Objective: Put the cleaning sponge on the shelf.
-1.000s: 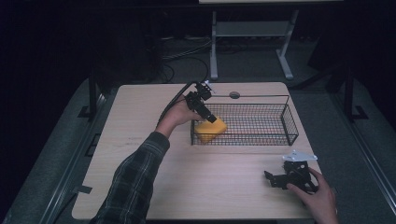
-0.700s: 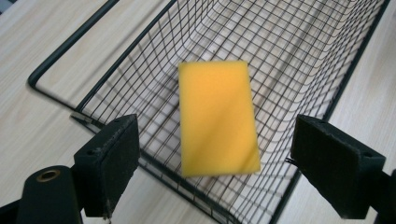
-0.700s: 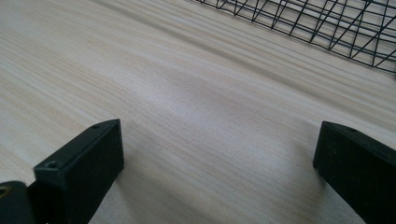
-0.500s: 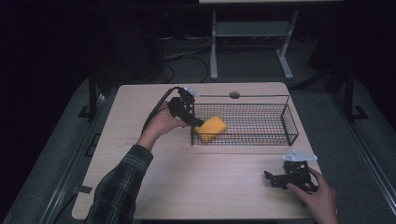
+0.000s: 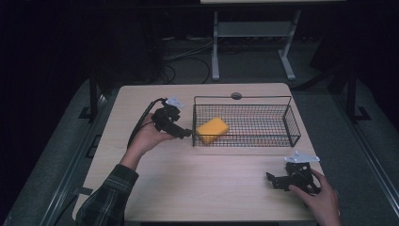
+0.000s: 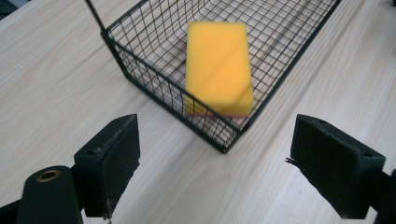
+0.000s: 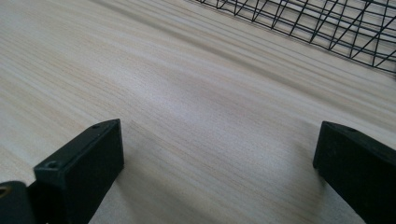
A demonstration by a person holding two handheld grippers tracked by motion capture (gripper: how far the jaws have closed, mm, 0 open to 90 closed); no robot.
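Note:
A yellow sponge (image 5: 212, 130) (image 6: 218, 70) lies inside the black wire basket (image 5: 244, 140) (image 6: 154, 88), at its left end. My left gripper (image 5: 186, 134) (image 6: 229, 175) sits just left of the basket, outside it, open with nothing between its jaws. My right gripper (image 5: 270, 181) (image 7: 219, 172) rests low over the table near the front right corner, open and holding nothing, a hand around it. The basket's lower mesh (image 7: 327, 23) crosses the top of the right gripper view.
The light wooden table (image 5: 197, 188) has a round cable hole (image 5: 236, 96) at its far edge behind the basket. A white frame stand (image 5: 249, 42) stands on the dark floor beyond. The left gripper's cable (image 5: 141, 123) loops off to the left.
My left gripper let go of the sponge in the basket, opened, and drew back left and out of the basket. The right gripper stayed put.

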